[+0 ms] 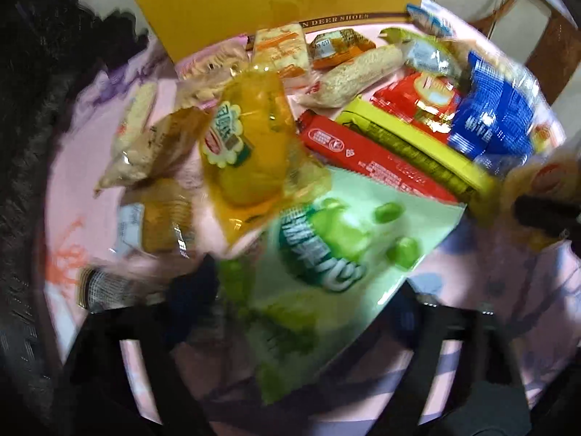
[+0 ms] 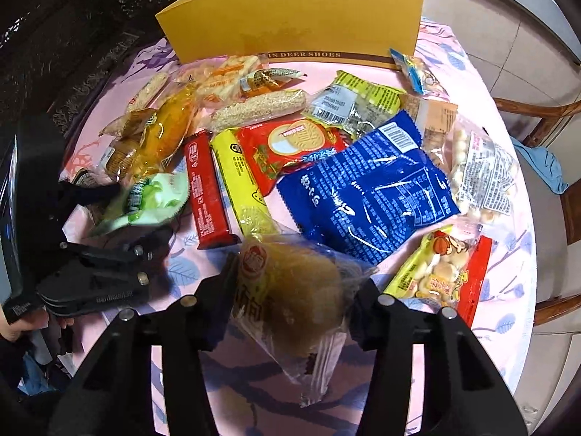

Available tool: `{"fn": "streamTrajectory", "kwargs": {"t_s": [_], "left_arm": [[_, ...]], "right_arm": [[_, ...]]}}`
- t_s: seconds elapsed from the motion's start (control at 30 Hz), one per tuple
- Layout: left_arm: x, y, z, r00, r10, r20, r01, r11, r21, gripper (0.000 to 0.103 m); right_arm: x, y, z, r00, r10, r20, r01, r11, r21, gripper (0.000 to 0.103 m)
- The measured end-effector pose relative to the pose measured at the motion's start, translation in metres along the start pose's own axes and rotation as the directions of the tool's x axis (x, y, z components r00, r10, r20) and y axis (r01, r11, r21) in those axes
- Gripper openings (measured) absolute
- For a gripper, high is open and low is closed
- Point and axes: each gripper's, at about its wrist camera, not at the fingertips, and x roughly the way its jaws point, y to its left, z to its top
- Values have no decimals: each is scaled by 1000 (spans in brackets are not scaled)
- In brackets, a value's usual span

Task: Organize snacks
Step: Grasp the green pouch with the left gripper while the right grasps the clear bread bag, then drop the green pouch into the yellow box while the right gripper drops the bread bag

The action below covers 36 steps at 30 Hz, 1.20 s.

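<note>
The left tongs (image 2: 145,214) clamp a pale green candy pouch (image 1: 326,265) at the near left of the pink-clothed table (image 2: 508,290). The right tongs (image 2: 290,298) clamp a clear-wrapped brown cake (image 2: 297,290) near the middle, before the far yellow cardboard box (image 2: 290,18).

Home dining room, floral tablecloth (image 2: 472,72), wooden chair (image 2: 537,116), tiled floor (image 2: 526,69)
</note>
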Motion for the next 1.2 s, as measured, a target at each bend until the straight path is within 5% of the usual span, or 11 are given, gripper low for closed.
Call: {"fn": "streamTrajectory", "kwargs": {"t_s": [0.1, 0.33, 0.4, 0.7, 0.97, 1.2], "left_arm": [[-1, -4, -1, 999, -42, 5, 42, 999, 13, 45], [-14, -14, 0, 997, -82, 12, 82, 997, -11, 29], [-24, -20, -2, 996, -92, 14, 93, 996, -20, 18], [-27, -22, 1, 993, -119, 10, 120, 992, -47, 13], [-19, -25, 6, 990, -140, 22, 141, 988, -57, 13], [-27, -23, 14, 986, -151, 63, 155, 986, -63, 4]], "right_arm": [[-3, 0, -1, 1000, -5, 1, 5, 1000, 5, 51], [-11, 4, 3, 1000, -6, 24, 6, 1000, -2, 49], [-13, 4, 4, 1000, -5, 29, 5, 1000, 2, 47], [-11, 3, 8, 1000, -4, 14, 4, 1000, 0, 41], [30, 4, -2, 990, 59, -125, -54, 998, 42, 42], [1, 9, 1, 998, 62, -2, -62, 998, -12, 33]]}}
